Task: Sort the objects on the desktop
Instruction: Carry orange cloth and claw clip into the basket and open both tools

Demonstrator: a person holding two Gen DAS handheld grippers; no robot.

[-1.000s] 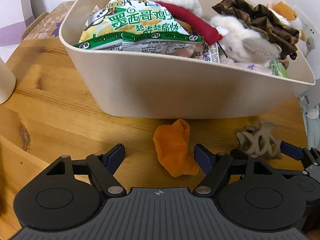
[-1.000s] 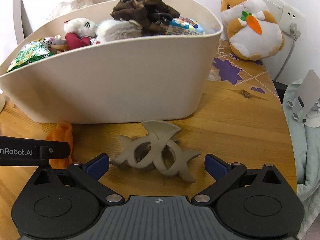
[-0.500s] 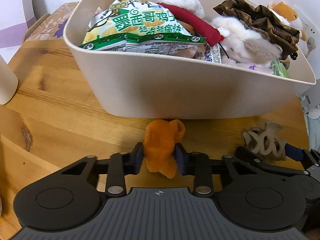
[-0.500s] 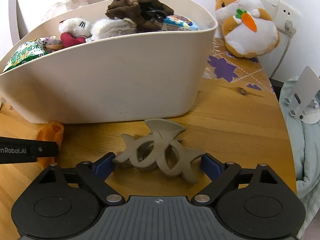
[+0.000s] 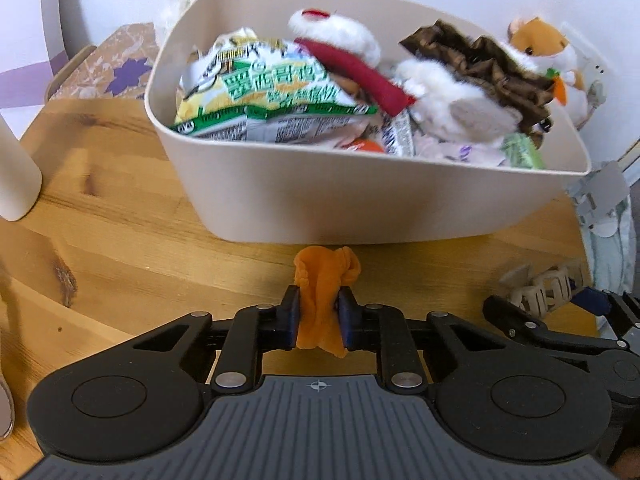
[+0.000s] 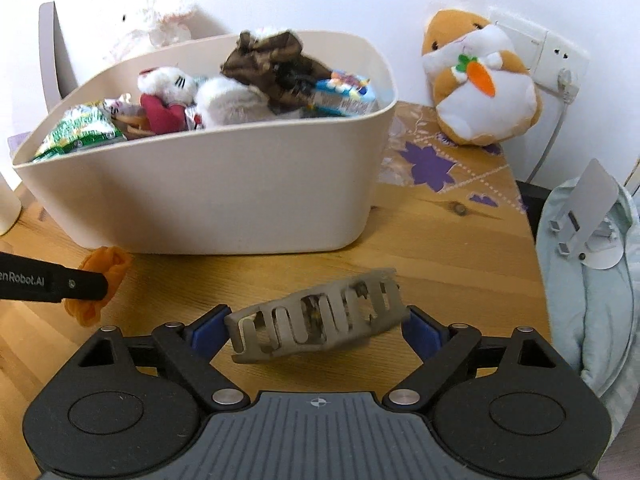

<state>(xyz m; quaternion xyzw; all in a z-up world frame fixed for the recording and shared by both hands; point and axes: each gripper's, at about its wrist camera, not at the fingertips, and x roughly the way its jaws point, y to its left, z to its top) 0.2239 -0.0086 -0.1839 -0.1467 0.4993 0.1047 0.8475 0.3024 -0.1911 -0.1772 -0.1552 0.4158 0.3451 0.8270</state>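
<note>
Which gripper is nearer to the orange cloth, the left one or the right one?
Left. The left gripper is closing on the orange cloth, pads pressing it. The right gripper is off to the side, around the grey hair claw.

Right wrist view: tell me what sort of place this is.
Probably a home room, maybe a bedroom: a wooden table by a wall socket, a hamster plush, and a bin of toys and snacks.

Home: plush hamster, wooden table

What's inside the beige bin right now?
The beige bin is heaped: green snack bag, white plush with red scarf, brown fabric scrunchie, more wrappers. Whatever lies beneath that pile, and the bin's floor, is covered.
</note>
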